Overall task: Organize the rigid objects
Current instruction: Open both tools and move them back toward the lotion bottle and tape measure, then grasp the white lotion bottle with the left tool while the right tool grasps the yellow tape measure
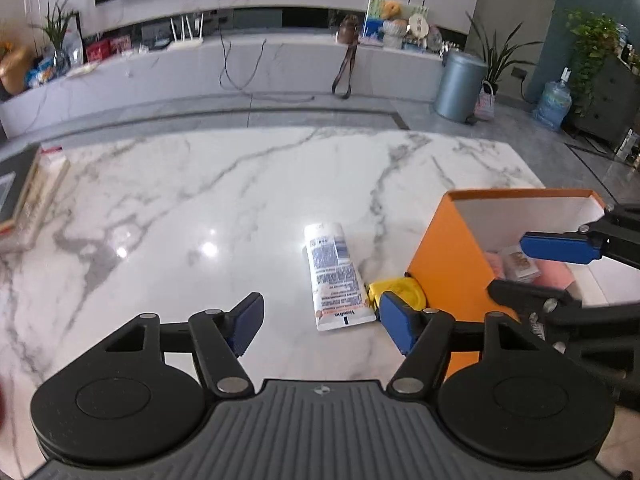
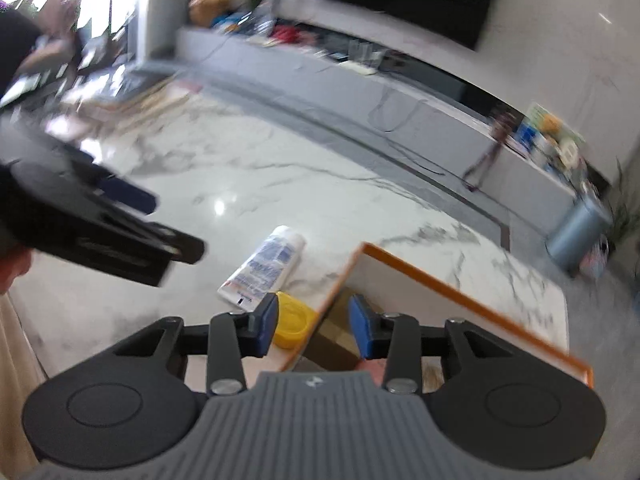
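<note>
my left tongs [image 1: 320, 322] hang released, jaws wide. the vaseline tube [image 1: 334, 278] lies flat on the marble table [image 1: 180, 208] at 12 o'clock, the yellow lid [image 1: 396, 290] touching its crimped end, the orange box [image 1: 452, 256] at 2. the tube looks light, soft and slick, so i'd pinch it across the middle. my right tongs [image 2: 313, 328] are released over the box rim, empty.

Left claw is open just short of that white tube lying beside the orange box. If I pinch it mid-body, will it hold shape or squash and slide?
The white tube lies flat with a crimped end, so it probably gives under a mid-body pinch. Its printed skin looks glossy, and the marble table is shiny, so it may slide. It is unlikely to roll far.
</note>
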### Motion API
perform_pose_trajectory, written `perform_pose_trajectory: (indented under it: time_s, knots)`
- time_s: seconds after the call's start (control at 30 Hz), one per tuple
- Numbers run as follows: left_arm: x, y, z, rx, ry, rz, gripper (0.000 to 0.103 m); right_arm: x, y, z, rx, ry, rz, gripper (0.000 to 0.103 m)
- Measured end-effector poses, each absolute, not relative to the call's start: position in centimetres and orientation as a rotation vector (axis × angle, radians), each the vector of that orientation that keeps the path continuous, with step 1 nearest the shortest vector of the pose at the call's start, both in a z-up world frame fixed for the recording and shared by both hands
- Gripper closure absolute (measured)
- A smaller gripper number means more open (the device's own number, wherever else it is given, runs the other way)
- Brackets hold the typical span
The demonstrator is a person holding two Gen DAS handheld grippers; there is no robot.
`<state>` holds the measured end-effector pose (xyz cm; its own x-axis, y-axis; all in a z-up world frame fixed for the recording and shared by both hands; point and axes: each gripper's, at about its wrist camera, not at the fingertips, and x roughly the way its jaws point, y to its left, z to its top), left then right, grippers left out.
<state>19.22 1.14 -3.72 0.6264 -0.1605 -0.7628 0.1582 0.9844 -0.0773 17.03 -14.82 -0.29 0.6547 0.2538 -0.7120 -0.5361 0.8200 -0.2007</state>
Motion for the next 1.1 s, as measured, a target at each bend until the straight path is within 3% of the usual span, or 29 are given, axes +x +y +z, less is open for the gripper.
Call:
perform_pose_trajectory:
  time_s: [0.37, 0.53, 1.1]
  knots:
    - [23.8, 0.4, -7.7, 0.028, 0.979, -0.167, 0.027, 22.1, -9.0, -3.5, -0.896, 0.919, 0.804, 0.065]
    - [25.9, 1.0, -9.5, -0.049, 0.963, -0.177, 0.027, 24.3, -7.8, -5.9, -1.088, 1.0, 0.89, 0.06]
    - [27.8, 0.4, -12.1, -0.065, 0.964, -0.239, 0.03, 28.4, -6.0, -10.2, -1.19, 1.178, 0.999, 0.054]
